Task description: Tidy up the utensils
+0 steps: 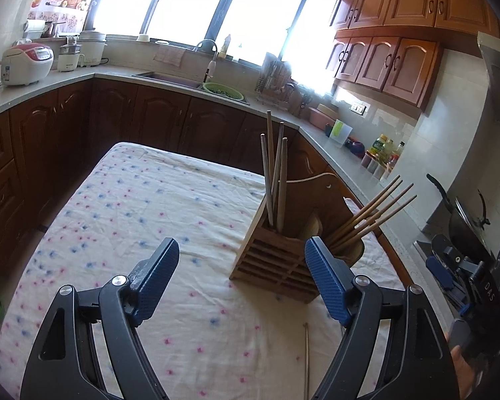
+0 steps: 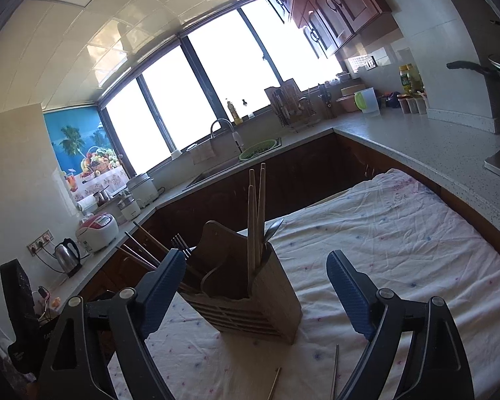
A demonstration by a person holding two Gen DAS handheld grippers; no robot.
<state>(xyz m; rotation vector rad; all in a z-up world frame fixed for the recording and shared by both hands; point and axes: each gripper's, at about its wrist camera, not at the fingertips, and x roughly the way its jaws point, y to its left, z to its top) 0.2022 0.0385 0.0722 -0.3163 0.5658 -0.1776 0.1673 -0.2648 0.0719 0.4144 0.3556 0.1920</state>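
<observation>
Left wrist view gives us the wooden utensil holder (image 1: 276,263) near the table's (image 1: 123,220) right edge: three upright chopsticks (image 1: 276,180) in one compartment, a slanting bundle (image 1: 366,218) in another. We see our left gripper (image 1: 241,286) and right gripper (image 2: 255,295) both spread wide, holding nothing. Loose chopsticks (image 2: 334,371) lie on the cloth nearby.
</observation>
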